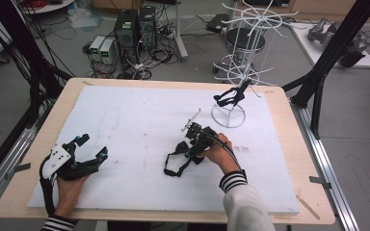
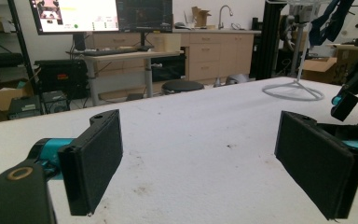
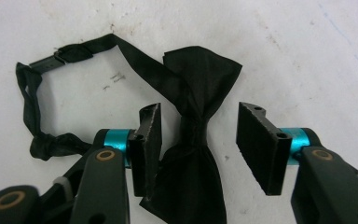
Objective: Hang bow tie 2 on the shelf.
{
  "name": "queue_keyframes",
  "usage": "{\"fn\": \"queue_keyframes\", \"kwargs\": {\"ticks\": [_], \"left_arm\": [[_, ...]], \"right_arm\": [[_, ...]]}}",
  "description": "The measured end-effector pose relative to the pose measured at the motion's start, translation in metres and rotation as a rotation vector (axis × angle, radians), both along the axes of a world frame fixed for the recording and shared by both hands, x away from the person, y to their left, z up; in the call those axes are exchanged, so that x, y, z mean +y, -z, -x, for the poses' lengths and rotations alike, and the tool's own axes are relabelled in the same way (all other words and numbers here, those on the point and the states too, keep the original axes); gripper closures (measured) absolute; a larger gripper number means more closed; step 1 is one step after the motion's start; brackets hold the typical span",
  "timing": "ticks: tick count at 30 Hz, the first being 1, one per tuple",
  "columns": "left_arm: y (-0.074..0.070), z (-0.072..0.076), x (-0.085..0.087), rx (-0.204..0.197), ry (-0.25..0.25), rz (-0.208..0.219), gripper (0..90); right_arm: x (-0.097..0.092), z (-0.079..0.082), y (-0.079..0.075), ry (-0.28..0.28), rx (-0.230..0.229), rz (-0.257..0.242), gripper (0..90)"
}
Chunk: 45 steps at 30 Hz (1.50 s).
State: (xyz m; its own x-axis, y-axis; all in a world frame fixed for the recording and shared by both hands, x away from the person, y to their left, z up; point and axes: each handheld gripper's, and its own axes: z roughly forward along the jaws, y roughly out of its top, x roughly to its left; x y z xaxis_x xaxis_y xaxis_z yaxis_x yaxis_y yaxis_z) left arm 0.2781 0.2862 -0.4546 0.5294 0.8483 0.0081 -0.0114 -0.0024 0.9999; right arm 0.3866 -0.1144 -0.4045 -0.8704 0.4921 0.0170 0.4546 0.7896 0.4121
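Left gripper: lower left of the high view, resting on the white foam board; jaws spread wide with nothing between them, as its own view confirms.
Bow tie: centre of the high view, flat on the board, just under the right gripper; its strap loops out toward lower left.
Right gripper: right of centre in the high view, tipped down over the bow tie; jaws parted, not yet clamped.
Key relation: in the right gripper view the bow tie's knot sits between the two jaws, nearer the left-of-frame one, which touches or nearly touches the fabric. The tie's long axis runs bottom to top of that frame, across the closing line, so closing would likely pinch the knot.
Nearer hand: the right; the left gripper lies well apart.
Wire rack: upper right of the high view, a second dark tie hanging on it.
View difference: the high view hides the jaw gap; the right gripper view shows it, and the strap's buckle.
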Motion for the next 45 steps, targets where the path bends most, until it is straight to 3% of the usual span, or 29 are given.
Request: {"fn": "queue_keyframes", "kwargs": {"ticks": [17,23,29,35,45], "left_arm": [[0.000,0.000,0.000,0.001,0.000,0.000,15.5],[0.000,0.000,0.000,0.000,0.002,0.001,15.5],[0.000,0.000,0.000,0.001,0.000,0.001,15.5],[0.000,0.000,0.000,0.000,0.001,0.002,15.5],[0.000,0.000,0.000,-0.001,-0.001,-0.001,15.5]], "right_arm": [[0.002,-0.003,0.005,0.026,0.036,0.032,61.2],[0.003,-0.003,0.006,0.035,0.065,0.026,72.1],[0.004,-0.002,0.005,0.077,0.076,0.029,76.6],[0.005,0.001,0.003,0.050,0.061,0.034,77.0],[0.004,0.012,-0.005,0.028,0.004,-0.039,77.0]]}}
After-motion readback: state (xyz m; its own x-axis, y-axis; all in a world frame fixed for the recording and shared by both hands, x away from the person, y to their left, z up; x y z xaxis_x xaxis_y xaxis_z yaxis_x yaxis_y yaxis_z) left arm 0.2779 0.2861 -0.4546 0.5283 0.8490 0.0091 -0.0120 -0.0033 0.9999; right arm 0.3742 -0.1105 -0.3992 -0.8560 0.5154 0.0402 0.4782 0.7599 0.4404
